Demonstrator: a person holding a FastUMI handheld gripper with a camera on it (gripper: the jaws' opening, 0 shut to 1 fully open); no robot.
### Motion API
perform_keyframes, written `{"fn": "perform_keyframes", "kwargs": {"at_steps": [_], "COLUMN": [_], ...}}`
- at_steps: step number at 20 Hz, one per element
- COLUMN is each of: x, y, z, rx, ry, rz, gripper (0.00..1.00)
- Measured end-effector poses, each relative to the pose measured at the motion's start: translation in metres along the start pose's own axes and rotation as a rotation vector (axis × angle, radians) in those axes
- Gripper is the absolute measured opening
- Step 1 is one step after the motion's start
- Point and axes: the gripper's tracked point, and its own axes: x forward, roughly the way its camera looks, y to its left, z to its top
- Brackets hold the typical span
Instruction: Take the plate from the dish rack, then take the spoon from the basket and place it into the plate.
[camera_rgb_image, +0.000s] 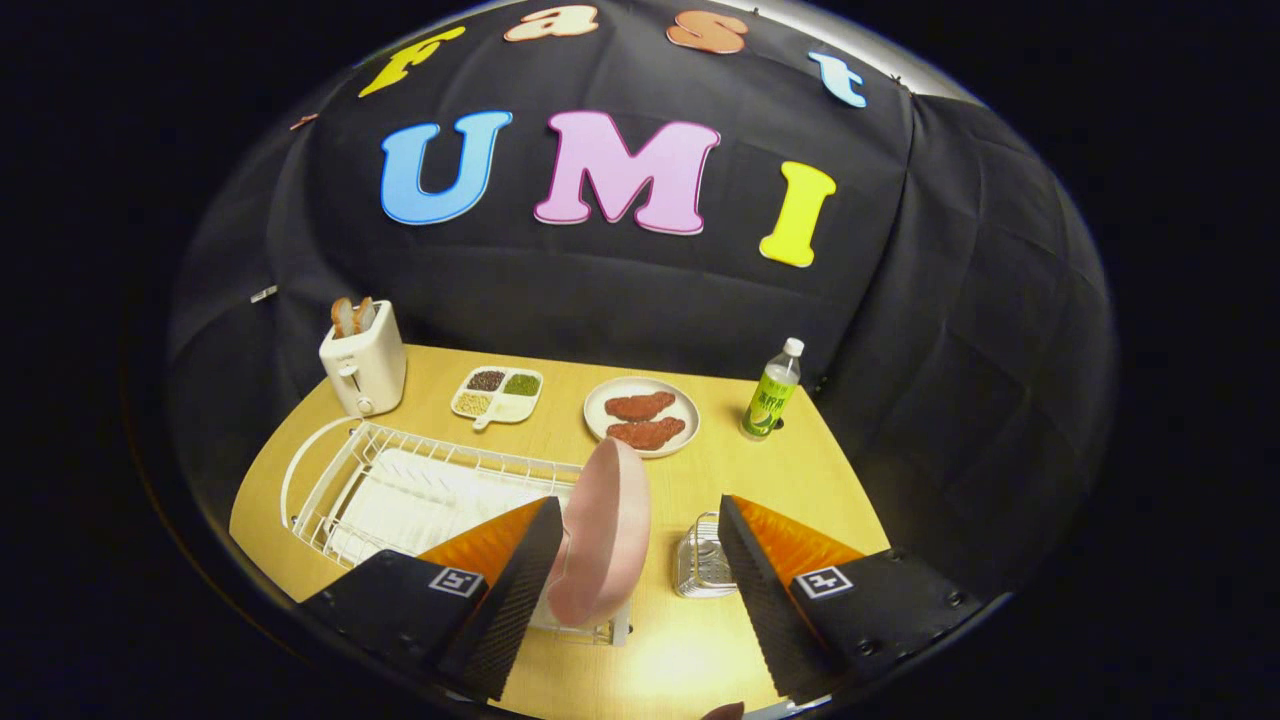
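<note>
A pink plate (600, 540) stands on edge at the near right end of the white wire dish rack (400, 490). My gripper (640, 505) is open around it. The left finger lies close against the plate's left face, and I cannot tell whether they touch. A wide gap separates the right finger from the plate. A small metal mesh basket (700, 560) sits on the table between the plate and the right finger. Its contents are too small to make out.
At the back of the wooden table (800, 480) stand a white toaster (362, 365) holding bread, a divided dish of grains (498, 393), a plate with red meat pieces (642, 415) and a green bottle (772, 395). Black cloth walls close in behind and to the right.
</note>
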Motion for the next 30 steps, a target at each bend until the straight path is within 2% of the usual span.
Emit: {"fn": "perform_keyframes", "kwargs": {"at_steps": [2,4,5,6,8,9,11,14,17,26,28,30], "x": [0.017,0.034,0.041,0.046,0.055,0.054,0.056,0.05,0.047,0.046,0.042,0.032], "y": [0.008,0.008,0.007,0.009,0.011,0.009,0.007,-0.012,-0.014,-0.004,-0.006,-0.007], "z": [-0.012,-0.024,-0.033,-0.039,-0.044,-0.047,-0.047,-0.039,-0.03,0.008,0.023,0.03], "rx": [0.05,0.088,0.096,0.104,0.102,0.09,0.092,0.078,0.041,-0.296,-0.317,-0.275], "ry": [0.061,0.106,0.131,0.15,0.159,0.166,0.162,0.162,0.163,0.113,0.075,0.058], "rz": [0.008,-0.005,-0.018,-0.024,-0.036,-0.054,-0.076,-0.142,-0.147,-0.234,-0.242,-0.224], "gripper": [0.95,0.85,0.74,0.72,0.59,0.46,0.3,0.24,0.21,0.21,0.18,0.18]}}
